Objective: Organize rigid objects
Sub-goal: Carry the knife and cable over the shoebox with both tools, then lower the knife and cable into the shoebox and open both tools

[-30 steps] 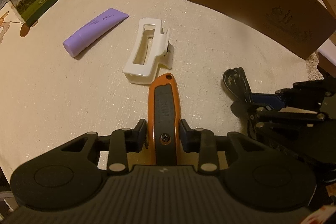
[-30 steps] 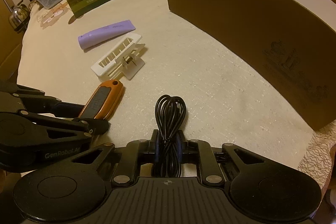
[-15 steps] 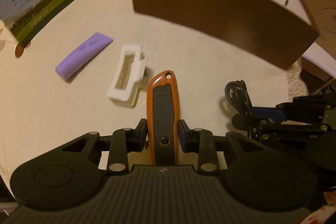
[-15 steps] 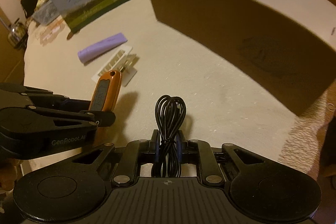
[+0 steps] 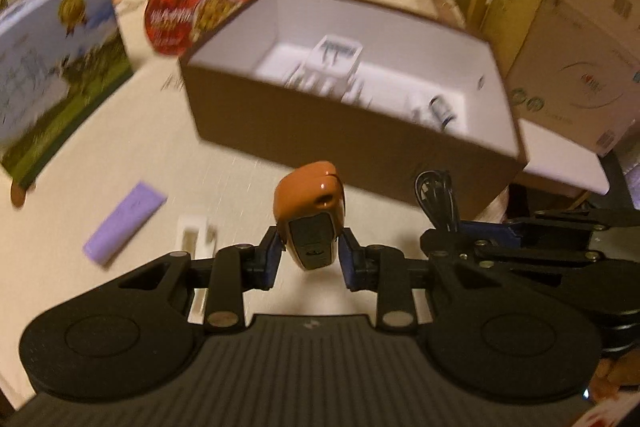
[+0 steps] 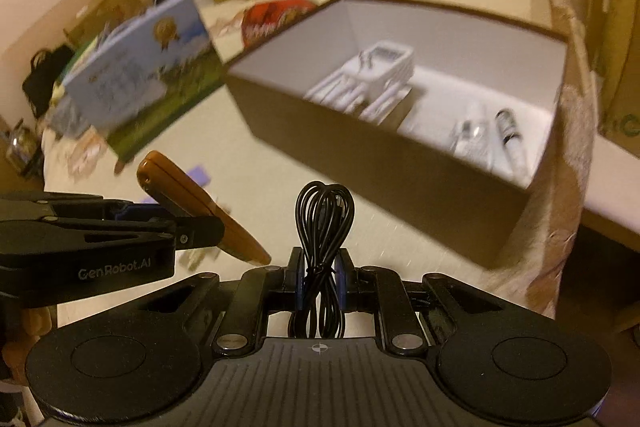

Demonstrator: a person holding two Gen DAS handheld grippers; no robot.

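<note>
My left gripper [image 5: 309,254] is shut on an orange utility knife [image 5: 310,203], lifted off the cloth and tilted up; the same knife [image 6: 192,203] shows at the left of the right wrist view. My right gripper [image 6: 319,277] is shut on a coiled black cable [image 6: 324,215], also raised; in the left wrist view the cable [image 5: 436,195] sits to the right. Ahead stands an open brown box [image 5: 320,123] with a white inside, holding a white charger [image 5: 336,55] and small tubes. A purple tube [image 5: 124,223] and a white hair clip [image 5: 196,235] lie on the cloth below.
A milk carton box [image 5: 60,83] stands at the left, a red snack packet [image 5: 188,15] behind the brown box. Cardboard cartons [image 5: 580,47] are stacked at the right past the table edge. The cream tablecloth [image 5: 200,163] lies between the grippers and the box.
Both grippers have risen off the table with the knife and the cable held. The views have tipped up, so the inside of the brown box now shows. The knife has tilted up in the jaws.
</note>
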